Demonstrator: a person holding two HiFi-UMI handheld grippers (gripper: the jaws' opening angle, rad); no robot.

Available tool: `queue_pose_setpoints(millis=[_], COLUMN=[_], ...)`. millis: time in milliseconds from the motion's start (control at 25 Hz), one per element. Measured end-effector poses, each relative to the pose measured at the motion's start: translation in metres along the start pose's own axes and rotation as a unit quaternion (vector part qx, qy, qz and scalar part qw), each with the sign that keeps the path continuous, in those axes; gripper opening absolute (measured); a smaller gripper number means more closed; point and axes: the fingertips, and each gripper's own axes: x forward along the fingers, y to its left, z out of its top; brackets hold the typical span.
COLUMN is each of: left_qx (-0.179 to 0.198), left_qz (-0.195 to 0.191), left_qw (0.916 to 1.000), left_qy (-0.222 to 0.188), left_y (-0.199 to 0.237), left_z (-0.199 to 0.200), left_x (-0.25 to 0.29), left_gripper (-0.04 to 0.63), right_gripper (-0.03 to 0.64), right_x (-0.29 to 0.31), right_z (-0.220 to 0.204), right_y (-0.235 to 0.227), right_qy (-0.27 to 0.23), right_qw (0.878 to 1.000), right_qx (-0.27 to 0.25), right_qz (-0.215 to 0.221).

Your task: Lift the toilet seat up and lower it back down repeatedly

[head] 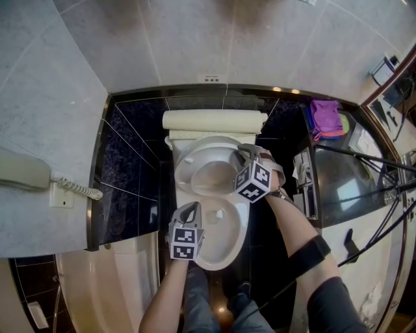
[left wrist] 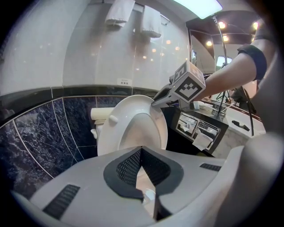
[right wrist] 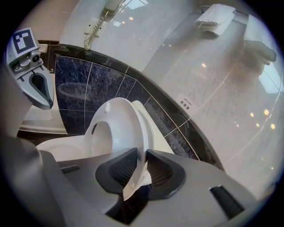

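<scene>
Bathroom w/ pale wall tile above a dark blue marbled band (head: 130, 149). Toilet seat (head: 186, 166) is at centre, in front of that band. It's a white glossy oval ring, tipped up off the bowl (head: 224, 253) and leaning toward the far wall, not fully upright. A small bumper nub (left wrist: 113, 119) shows on its underside.

My right tongs (head: 244, 153) are clamped on the seat's right rim, w/ the pads pressing either face of the rim edge; that's plain in the right gripper view. Right forearm (head: 296, 221) comes in from near-right w/ a black band (head: 310, 253) round it, tongs angled down & toward far-left.

My left tongs (head: 191, 208) hang over the bowl's left rim, jaws together w/ nothing btwn them, clear of the seat. Left forearm (head: 162, 299) comes up from the near edge, tongs pointing far & down.

Further out: corded wall phone (head: 26, 172) on the left wall, purple cloth (head: 325, 117) at far right, two folded towels (left wrist: 119, 11) high on the far wall.
</scene>
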Motion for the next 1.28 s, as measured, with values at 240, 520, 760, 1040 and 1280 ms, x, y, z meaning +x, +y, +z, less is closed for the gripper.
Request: queue_pose_setpoints(millis=[240,520,760,1040,1280], left_qx=[0.002,-0.005,-0.017,-0.025,-0.049], left_qz=[-0.004,-0.002,0.01,0.023,0.025], left_qw=[1.0,0.9999,0.9996,0.9993,0.998], left_qy=[0.007,0.013,0.019,0.017,0.032], left_y=[-0.016,-0.037,-0.049,-0.063,-0.082], left_z=[-0.01,-0.027,-0.048,-0.072,-0.115], left_x=[-0.002,-0.012,-0.026,-0.045,-0.062], left_gripper=[0.0,0.0,0.0,0.0,0.0], right_gripper=[0.084,0.081,0.08,0.078,0.081], right_x=[-0.035,-0.081,-0.116,-0.155,-0.176], right_z=[-0.002,-0.01,-0.024,-0.048,-0.074], right_y=[0.026,0.072,0.124,0.198,0.259], right_qy=[-0.016,-0.03,-0.043,-0.043,-0.03], right_qw=[1.0,0.999,0.999,0.997,0.995], right_qx=[-0.008,-0.021,-0.028,-0.064,-0.094], right_qz=[-0.001,-0.006,-0.017,-0.007,0.016])
